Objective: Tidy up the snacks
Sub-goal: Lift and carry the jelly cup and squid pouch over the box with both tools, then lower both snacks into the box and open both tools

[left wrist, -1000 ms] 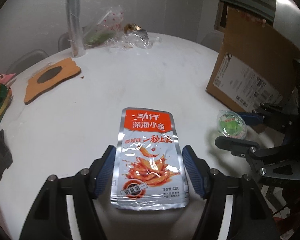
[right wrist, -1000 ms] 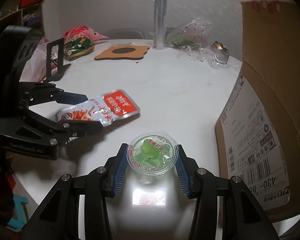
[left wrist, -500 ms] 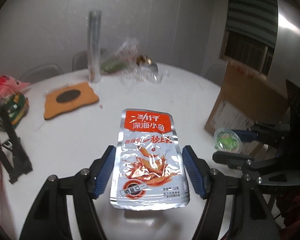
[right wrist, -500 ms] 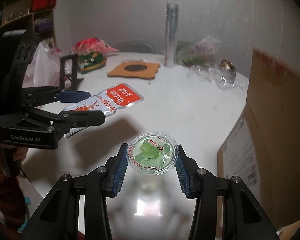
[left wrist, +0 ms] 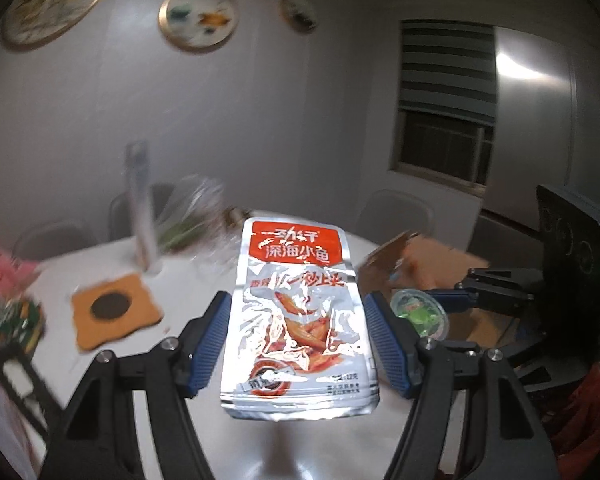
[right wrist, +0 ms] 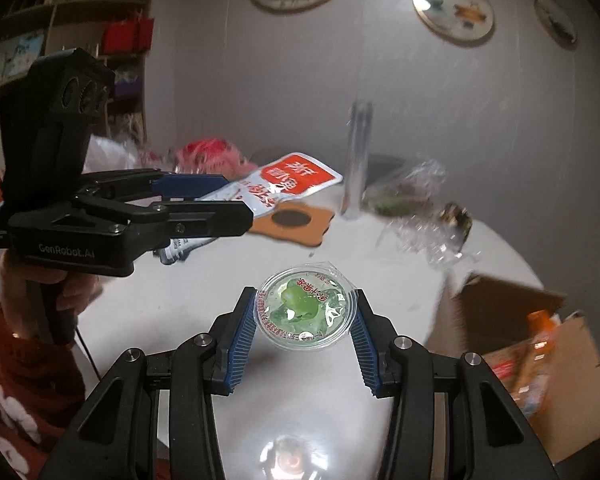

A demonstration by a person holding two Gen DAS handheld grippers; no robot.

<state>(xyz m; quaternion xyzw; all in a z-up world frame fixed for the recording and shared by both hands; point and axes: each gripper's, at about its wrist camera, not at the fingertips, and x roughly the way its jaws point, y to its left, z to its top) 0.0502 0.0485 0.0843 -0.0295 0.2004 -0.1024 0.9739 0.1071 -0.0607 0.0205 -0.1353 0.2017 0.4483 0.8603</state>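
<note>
My left gripper (left wrist: 300,340) is shut on a silver and red fish snack packet (left wrist: 300,320) and holds it up in the air above the white round table (left wrist: 188,280). My right gripper (right wrist: 305,332) is shut on a small clear jelly cup (right wrist: 305,312) with green pieces and holds it above the table as well. The jelly cup also shows in the left wrist view (left wrist: 420,314), and the packet shows in the right wrist view (right wrist: 276,186) in the left gripper (right wrist: 204,196). An open cardboard box (right wrist: 540,360) with snacks inside stands at the right.
On the table are an orange cork mat (left wrist: 114,310), a tall clear tube (left wrist: 140,208), crumpled plastic bags (right wrist: 420,208), a black stand (left wrist: 16,376) and red and green snack bags (left wrist: 8,304). Chairs (left wrist: 396,212) stand behind the table.
Both grippers have risen from the table with their snacks and tilted upward. The wall with round plates has come into view, and the box is now seen from above.
</note>
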